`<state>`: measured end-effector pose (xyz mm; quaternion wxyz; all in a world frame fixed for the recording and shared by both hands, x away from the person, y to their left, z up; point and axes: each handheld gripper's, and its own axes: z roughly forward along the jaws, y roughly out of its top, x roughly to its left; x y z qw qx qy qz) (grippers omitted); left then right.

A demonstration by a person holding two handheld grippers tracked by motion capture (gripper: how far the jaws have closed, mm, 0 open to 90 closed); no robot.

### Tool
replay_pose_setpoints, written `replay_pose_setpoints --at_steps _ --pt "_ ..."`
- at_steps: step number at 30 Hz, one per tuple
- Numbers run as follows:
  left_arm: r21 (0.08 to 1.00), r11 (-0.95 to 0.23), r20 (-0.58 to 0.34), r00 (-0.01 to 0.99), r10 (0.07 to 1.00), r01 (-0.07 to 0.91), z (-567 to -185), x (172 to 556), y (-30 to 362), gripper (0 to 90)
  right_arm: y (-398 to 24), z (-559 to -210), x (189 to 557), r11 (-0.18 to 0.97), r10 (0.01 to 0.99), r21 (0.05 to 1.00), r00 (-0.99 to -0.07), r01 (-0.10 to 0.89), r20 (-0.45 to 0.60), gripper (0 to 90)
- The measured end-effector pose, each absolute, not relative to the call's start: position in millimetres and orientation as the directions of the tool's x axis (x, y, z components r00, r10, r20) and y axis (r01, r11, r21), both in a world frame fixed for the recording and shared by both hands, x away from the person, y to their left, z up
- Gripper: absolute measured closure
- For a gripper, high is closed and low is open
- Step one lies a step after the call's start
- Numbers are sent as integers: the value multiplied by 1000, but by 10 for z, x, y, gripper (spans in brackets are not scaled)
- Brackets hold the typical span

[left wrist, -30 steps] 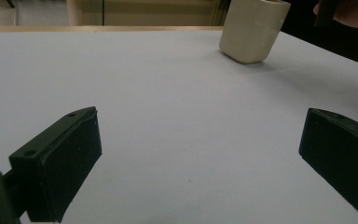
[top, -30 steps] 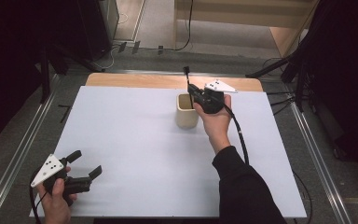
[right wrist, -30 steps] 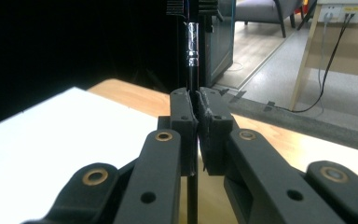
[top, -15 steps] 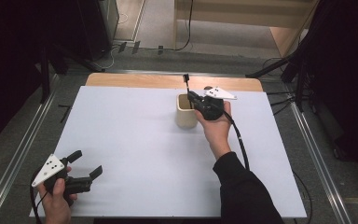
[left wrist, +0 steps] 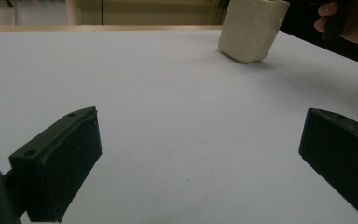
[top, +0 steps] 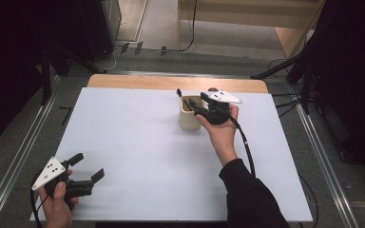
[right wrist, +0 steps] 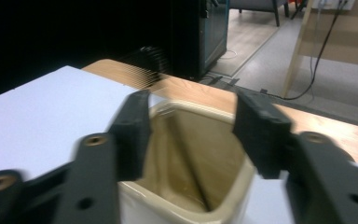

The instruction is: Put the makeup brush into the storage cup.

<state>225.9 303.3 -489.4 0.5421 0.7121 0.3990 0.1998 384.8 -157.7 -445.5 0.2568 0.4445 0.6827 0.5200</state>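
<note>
Change since 1 second back: right gripper [top: 193,105], then closed on a thin dark stick above the cup, now standing with jaws having just been opening, nothing pinched between them; stick [top: 186,102] now leaning inside the cup, its black tip poking above the far rim. Left gripper unmoved.

Listing left to right, high view:

1. Left gripper [top: 89,167]: resting at the near left corner of the table in the left hand [top: 57,204]. Matte black plastic, 2 blocky flat-faced jaws spread wide apart, gripping nothing. Pale 3-cornered plate with dark dots on top. In the left gripper view, bare sheet lying between the jaws [left wrist: 200,154].

2. Table [top: 138,142]: rectangular, covered by a smooth, matte, pale bluish-white sheet; strip of light wood grain showing along the far edge.

3. Cup [top: 189,118]: standing upright at the far centre-right of the table, cream, smooth and faintly glossy, squarish with rounded corners and thick rim. In the right gripper view [right wrist: 191,154], inside walls looking tan, with the thin stick [right wrist: 193,172] slanting down to the bottom.

4. Right gripper: hovering just above the cup's mouth, held in the right hand [top: 223,130], dark sleeve behind. Same black build, screw holes visible on the arms, jaws parted to either side of the opening, blurred. Black cable trailing back along the forearm.
</note>
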Motion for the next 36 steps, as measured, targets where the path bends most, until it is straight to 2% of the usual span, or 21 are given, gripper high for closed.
replay_pose_setpoints --at_steps 5,8,15,20,24,36 --pt "931 -98 -146 605 783 351 -4896 2260 3027 0 -1671 -4418 3747 40 876 948 -468 316 119 300" --pt "932 -98 -145 606 782 349 -4896 2263 3023 0 -1719 -4415 3678 73 879 943 -467 325 93 203" --pt "930 -102 -145 607 782 353 -4899 2263 3010 0 -1834 -4433 3502 97 877 940 -475 328 76 139" --pt "931 -99 -146 607 781 352 -4902 2261 2999 0 -1893 -4463 3390 109 878 941 -475 322 60 133" --pt "931 -99 -146 607 782 352 -4902 2260 2999 0 -1949 -4490 3302 104 877 937 -474 333 71 79" --pt "930 -110 -138 611 780 350 -4903 2260 2988 0 -2113 -4594 3081 100 875 938 -477 331 75 0"
